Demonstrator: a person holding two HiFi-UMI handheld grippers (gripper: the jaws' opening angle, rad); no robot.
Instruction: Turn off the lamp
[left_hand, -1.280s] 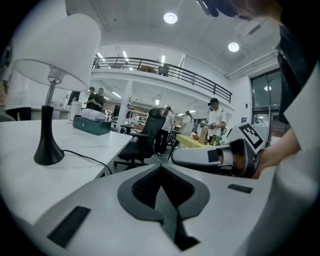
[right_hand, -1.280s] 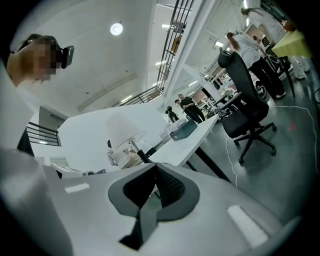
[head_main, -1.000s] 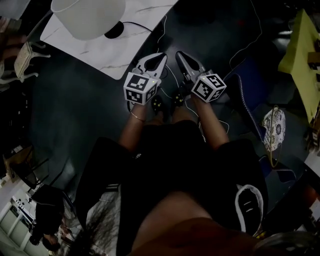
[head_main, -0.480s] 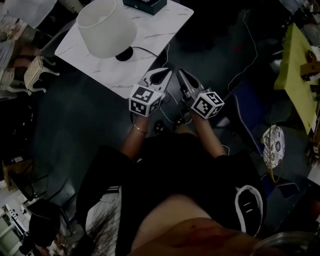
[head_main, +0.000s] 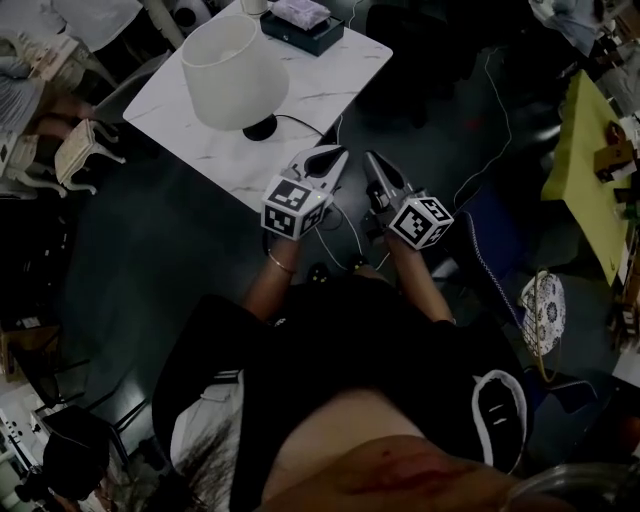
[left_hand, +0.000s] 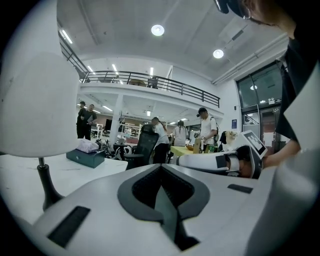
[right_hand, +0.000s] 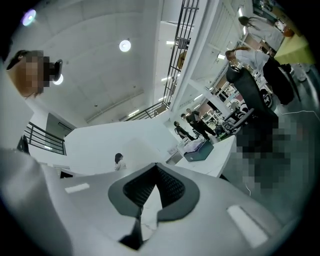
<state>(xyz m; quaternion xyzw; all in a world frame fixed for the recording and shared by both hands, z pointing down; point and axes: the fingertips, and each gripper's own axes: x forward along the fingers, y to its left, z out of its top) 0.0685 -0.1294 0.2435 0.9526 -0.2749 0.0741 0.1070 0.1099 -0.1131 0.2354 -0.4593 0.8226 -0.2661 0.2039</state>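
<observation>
In the head view both tools are held side by side in front of the person, tips pointing toward 12 o'clock at the near corner of a white marble-patterned worktop. The left tool has its tips over that corner's edge. The right tool is just beside it at 3 o'clock, over the dark floor.

The left tool's jaws are pressed together with nothing between them, as its own view shows. The right tool's jaws are pressed together too and hold nothing.

The lamp stands upright on the worktop at about 10 o'clock from the tool tips, near them but apart. It has a white drum shade and a small dark round base. A thin dark cord runs from the base toward 3 o'clock across the marble top and off its edge near the tools. Whether the lamp is lit cannot be told.

In the left gripper view the shade fills the 9 o'clock side and the dark stem rises from the white top just beyond the jaws.

A dark box lies at the far end of the worktop, at 1 o'clock from the lamp and well apart from it. A yellow table stands at 3 o'clock in the head view. Several people stand in the hall beyond.
</observation>
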